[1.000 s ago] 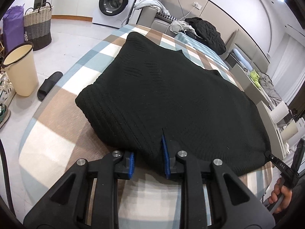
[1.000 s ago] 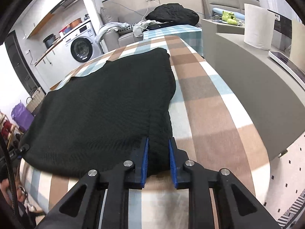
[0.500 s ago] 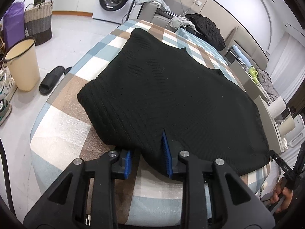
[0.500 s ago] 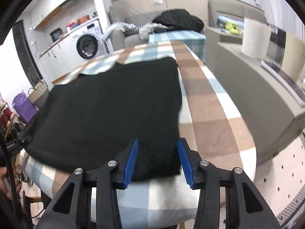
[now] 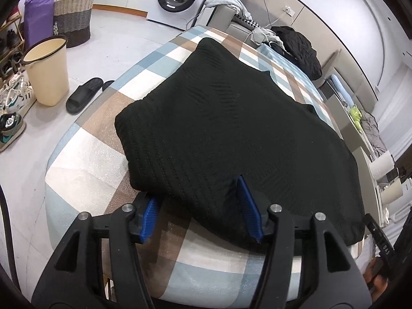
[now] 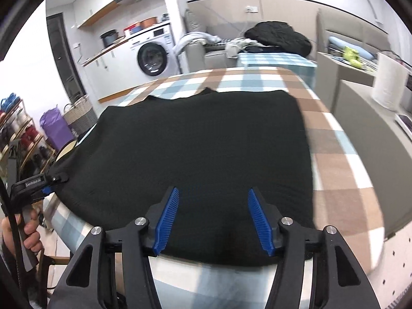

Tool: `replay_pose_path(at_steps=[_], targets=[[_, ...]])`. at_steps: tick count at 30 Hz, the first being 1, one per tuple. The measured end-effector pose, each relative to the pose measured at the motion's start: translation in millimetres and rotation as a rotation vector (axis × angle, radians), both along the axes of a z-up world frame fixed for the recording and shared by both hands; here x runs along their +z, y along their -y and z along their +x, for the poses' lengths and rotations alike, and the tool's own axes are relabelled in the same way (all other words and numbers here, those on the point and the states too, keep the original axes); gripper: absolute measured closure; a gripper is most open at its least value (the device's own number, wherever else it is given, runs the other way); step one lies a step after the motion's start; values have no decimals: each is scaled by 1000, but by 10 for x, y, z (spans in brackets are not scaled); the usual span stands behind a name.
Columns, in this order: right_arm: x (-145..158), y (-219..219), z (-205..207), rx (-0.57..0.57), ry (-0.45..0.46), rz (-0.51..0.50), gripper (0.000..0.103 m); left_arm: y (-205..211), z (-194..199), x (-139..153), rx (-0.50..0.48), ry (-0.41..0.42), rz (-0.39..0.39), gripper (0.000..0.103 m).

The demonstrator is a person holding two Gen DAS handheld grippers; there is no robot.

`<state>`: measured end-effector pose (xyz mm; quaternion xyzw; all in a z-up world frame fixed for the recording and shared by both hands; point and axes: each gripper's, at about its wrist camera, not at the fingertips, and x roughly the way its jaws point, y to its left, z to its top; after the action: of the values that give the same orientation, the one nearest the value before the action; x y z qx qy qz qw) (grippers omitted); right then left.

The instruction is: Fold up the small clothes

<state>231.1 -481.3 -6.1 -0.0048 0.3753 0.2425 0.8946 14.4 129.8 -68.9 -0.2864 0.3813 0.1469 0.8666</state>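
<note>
a black knitted sweater [image 5: 231, 128] lies folded flat on a table covered in a brown, blue and white checked cloth [image 5: 85, 159], its near edge at the table's near rim. the left gripper [image 5: 198, 211], black with blue ribbed pads, stands released, jaws spread over the sweater's near left corner. the right gripper [image 6: 213, 219] is likewise wide apart, hovering above the near hem and grasping nothing. a white washing machine [image 6: 152, 54] and a woven laundry basket [image 5: 73, 13] stand at the far side.

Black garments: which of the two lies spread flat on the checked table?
The black knitted sweater beneath the tongs; the other black garment is heaped behind.
</note>
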Motion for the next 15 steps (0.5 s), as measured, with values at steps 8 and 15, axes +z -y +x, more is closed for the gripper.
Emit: replay_pose_path(at_steps=[8, 15], targets=[[-119, -351, 36, 77, -3, -27, 42, -81, -18, 2, 34, 19, -9, 40], [-235, -486, 45, 109, -25, -42, 42, -24, 97, -48, 0, 43, 2, 78]])
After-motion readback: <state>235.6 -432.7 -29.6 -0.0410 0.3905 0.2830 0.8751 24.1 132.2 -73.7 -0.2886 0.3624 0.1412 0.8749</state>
